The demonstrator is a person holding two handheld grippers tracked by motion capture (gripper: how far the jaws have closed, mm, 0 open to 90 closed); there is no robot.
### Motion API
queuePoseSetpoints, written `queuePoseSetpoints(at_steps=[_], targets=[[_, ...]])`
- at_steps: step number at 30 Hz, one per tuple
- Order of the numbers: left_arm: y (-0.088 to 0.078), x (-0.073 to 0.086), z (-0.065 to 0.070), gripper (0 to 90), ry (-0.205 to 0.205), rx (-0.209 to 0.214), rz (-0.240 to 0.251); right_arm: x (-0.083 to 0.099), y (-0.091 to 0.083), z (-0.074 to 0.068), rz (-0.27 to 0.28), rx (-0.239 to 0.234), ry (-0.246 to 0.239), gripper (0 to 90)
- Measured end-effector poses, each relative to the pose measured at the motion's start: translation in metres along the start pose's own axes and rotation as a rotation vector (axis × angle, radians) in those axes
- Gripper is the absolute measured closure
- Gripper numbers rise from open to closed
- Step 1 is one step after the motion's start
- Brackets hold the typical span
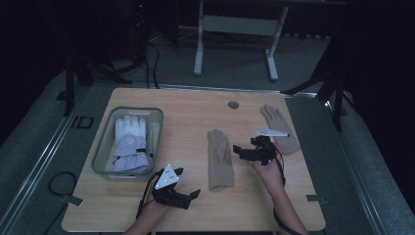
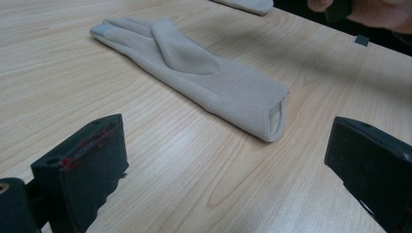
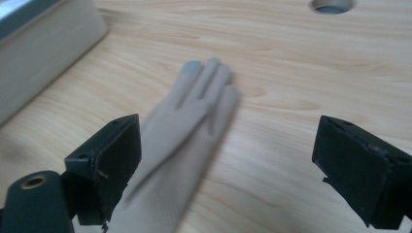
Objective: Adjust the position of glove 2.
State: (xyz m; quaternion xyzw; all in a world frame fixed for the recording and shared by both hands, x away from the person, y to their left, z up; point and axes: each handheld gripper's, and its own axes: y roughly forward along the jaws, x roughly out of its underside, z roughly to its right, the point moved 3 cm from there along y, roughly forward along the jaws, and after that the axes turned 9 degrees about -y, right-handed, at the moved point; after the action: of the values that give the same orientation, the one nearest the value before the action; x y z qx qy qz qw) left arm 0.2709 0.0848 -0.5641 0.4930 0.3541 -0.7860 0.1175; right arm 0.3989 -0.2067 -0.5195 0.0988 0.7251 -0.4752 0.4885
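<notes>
Beside the tan glove, from above alone, perhaps its pair.

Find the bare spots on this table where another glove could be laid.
Bare wood lies between the bin and the middle glove, and along the far edge near the round hole. It is crowded on the right, where the right tongs sit between both gloves.

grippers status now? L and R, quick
Left gripper: open, holding nothing, jaws spread toward the cuff of the near beige glove.
Right gripper: open, holding nothing, jaws wide apart over that same glove.
</notes>
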Motion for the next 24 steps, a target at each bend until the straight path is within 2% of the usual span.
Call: queuePoseSetpoints(at_steps=[1, 2, 3, 5, 6, 7, 8, 9, 10, 11, 12, 13, 14, 15, 17, 19, 23, 24], targets=[[0.0, 0.0, 0.0, 1.7, 0.0, -0.003, -0.001, 0.0, -0.002, 0.003, -0.005, 0.004, -0.017, 12.0], [0.0, 0.0, -0.001, 1.7, 0.001, -0.007, -0.003, 0.0, -0.007, 0.011, 0.006, 0.037, -0.032, 19.7], [0.0, 0.0, -0.001, 1.7, 0.001, -0.006, -0.003, 0.0, -0.007, 0.011, 0.006, 0.037, -0.032, 19.7], [0.0, 0.001, -0.001, 1.7, 0.0, -0.004, -0.001, 0.0, -0.012, 0.021, 0.016, 0.06, -0.038, 24.9], [0.0, 0.001, -0.001, 1.7, 0.001, -0.004, -0.001, 0.001, -0.017, 0.033, 0.021, 0.078, -0.041, 33.5], [0.0, 0.001, -0.001, 1.7, 0.0, -0.001, 0.0, 0.002, -0.019, 0.039, 0.028, 0.092, -0.043, 38.1], [0.0, 0.001, -0.001, 1.7, -0.001, 0.001, 0.003, 0.002, -0.019, 0.039, 0.028, 0.092, -0.043, 38.1], [0.0, 0.001, -0.001, 1.7, 0.0, -0.002, 0.001, 0.002, -0.025, 0.05, 0.031, 0.113, -0.052, 43.2], [0.001, 0.001, -0.001, 1.7, 0.0, -0.001, 0.002, 0.002, -0.025, 0.05, 0.031, 0.113, -0.052, 43.2], [0.001, 0.001, -0.001, 1.7, -0.002, 0.0, 0.003, 0.004, -0.029, 0.062, 0.025, 0.138, -0.053, 45.6], [0.001, 0.001, -0.001, 1.7, 0.001, -0.001, -0.003, 0.004, -0.029, 0.062, 0.025, 0.138, -0.053, 45.6], [0.002, 0.002, -0.001, 1.7, 0.002, -0.001, -0.005, 0.004, -0.03, 0.068, 0.02, 0.15, -0.047, 46.7], [0.002, 0.002, -0.001, 1.7, 0.003, 0.0, -0.005, 0.006, -0.032, 0.081, 0.003, 0.184, -0.031, 47.6], [0.002, 0.002, 0.0, 1.7, 0.005, 0.0, -0.005, 0.006, -0.032, 0.081, 0.003, 0.184, -0.031, 47.6], [0.001, 0.001, 0.0, 1.7, 0.006, 0.003, -0.003, 0.007, -0.034, 0.099, -0.015, 0.23, -0.006, 48.7], [0.001, 0.001, 0.0, 1.7, 0.005, 0.003, -0.003, 0.007, -0.034, 0.104, -0.021, 0.244, -0.004, 48.7], [0.002, 0.002, -0.001, 1.7, 0.002, 0.005, -0.007, 0.01, -0.029, 0.124, -0.056, 0.28, 0.006, 48.6], [0.002, 0.002, -0.001, 1.7, 0.002, 0.005, -0.007, 0.014, -0.024, 0.133, -0.08, 0.287, 0.023, 48.6]])
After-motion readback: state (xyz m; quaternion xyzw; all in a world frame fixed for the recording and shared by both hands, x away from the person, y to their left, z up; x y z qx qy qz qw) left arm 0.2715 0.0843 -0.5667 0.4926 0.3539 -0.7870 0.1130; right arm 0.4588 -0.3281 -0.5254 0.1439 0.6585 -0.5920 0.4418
